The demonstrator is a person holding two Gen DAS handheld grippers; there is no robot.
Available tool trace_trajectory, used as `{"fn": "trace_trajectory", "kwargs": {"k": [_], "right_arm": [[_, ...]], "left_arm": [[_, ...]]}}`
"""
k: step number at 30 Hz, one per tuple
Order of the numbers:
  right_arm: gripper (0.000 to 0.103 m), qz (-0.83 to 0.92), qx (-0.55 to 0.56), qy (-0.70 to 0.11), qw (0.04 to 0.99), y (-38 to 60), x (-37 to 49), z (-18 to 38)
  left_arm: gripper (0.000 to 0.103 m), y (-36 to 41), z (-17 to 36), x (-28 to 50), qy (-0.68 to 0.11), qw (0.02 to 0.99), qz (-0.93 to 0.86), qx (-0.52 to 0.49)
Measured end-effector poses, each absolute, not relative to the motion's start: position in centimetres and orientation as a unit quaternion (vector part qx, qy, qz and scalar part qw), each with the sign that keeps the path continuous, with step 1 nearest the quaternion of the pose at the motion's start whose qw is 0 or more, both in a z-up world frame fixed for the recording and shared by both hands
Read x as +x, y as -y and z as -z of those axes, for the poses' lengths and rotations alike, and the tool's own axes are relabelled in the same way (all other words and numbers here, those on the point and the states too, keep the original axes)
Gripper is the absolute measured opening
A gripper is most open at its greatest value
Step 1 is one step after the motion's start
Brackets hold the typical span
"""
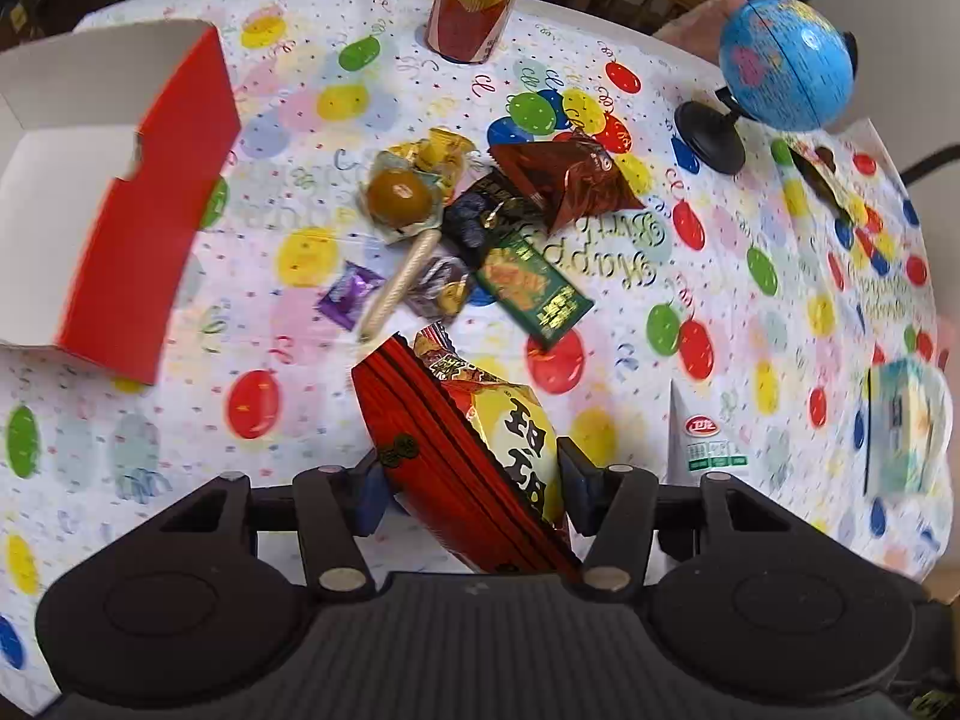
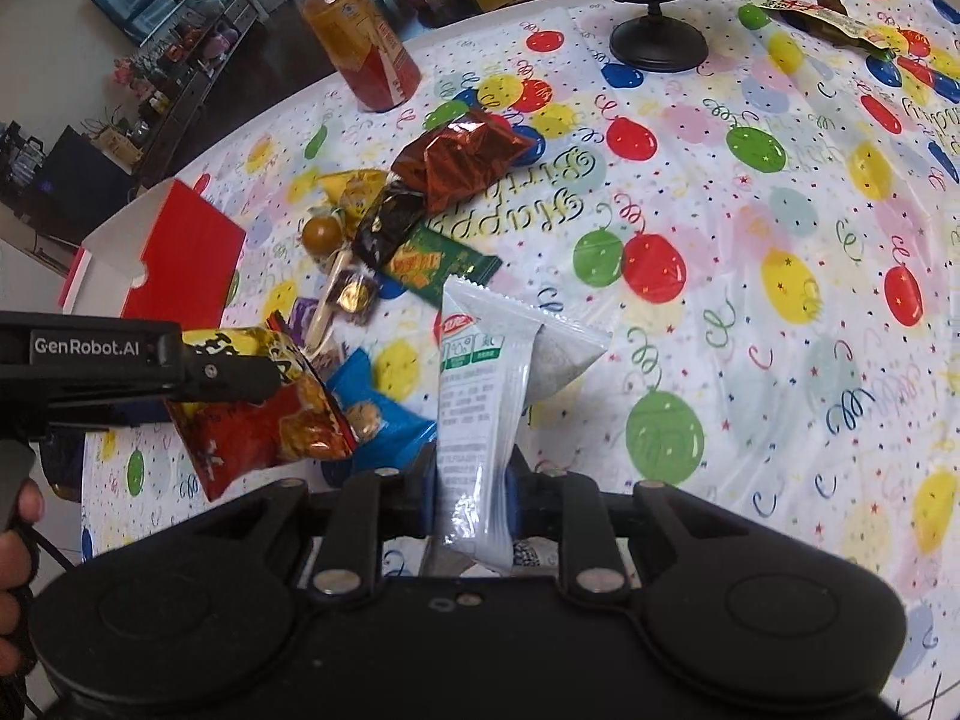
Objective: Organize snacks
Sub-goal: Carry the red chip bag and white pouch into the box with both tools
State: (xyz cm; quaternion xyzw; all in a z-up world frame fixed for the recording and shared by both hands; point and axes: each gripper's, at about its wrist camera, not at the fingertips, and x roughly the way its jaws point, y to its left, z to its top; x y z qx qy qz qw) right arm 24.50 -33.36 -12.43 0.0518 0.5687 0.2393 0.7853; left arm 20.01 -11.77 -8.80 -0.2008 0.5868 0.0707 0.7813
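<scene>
The left gripper (image 1: 474, 480) is clamping its fingers (image 1: 577, 480) on a red-and-yellow snack bag (image 1: 480, 450), holding it up off the surface (image 1: 750, 312) with its balloon-print cloth. The right gripper (image 2: 471, 486) is pinching a white snack packet (image 2: 480, 396) between its fingers (image 2: 423, 498), the packet standing upright and poking forward above the surface. In the right wrist view the left gripper (image 2: 240, 378) is showing side-on with its bag (image 2: 258, 414) hanging just left of the white packet. Beyond them the snack pile (image 1: 468, 222) is lying in the middle: a brown foil pouch (image 1: 564, 180), a green bar (image 1: 534, 288), a round brown sweet (image 1: 399, 195) and purple candies (image 1: 351, 294). The open red box (image 1: 132, 222) is sitting to the left of the pile, a bottle (image 1: 474, 0) standing at the far edge, a globe (image 1: 786, 60) to the right.
</scene>
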Motion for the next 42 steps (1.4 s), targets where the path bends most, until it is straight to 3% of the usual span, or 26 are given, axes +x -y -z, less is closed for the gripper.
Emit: {"fn": "trace_trajectory", "kwargs": {"k": [17,28,35,42], "right_arm": [[0.02,-0.255,0.016,-0.551,0.794,25.7,18.1,5.8],[0.02,-0.302,-0.008,-0.508,0.807,14.5,16.6,1.2],[0.02,-0.328,-0.021,-0.495,0.804,6.2,17.6,0.6],[0.02,-0.327,-0.05,-0.515,0.791,-1.2,19.6,3.6]], "left_arm": [[0.055,4.4,3.2,14.4,-0.574,0.81,-0.029,-0.114],[0.055,-5.7,-1.3,12.3,-0.53,0.84,-0.065,-0.094],[0.055,-12.9,-2.0,12.2,-0.518,0.844,-0.108,-0.091],[0.055,-18.4,0.1,13.4,-0.529,0.833,-0.14,-0.086]]}}
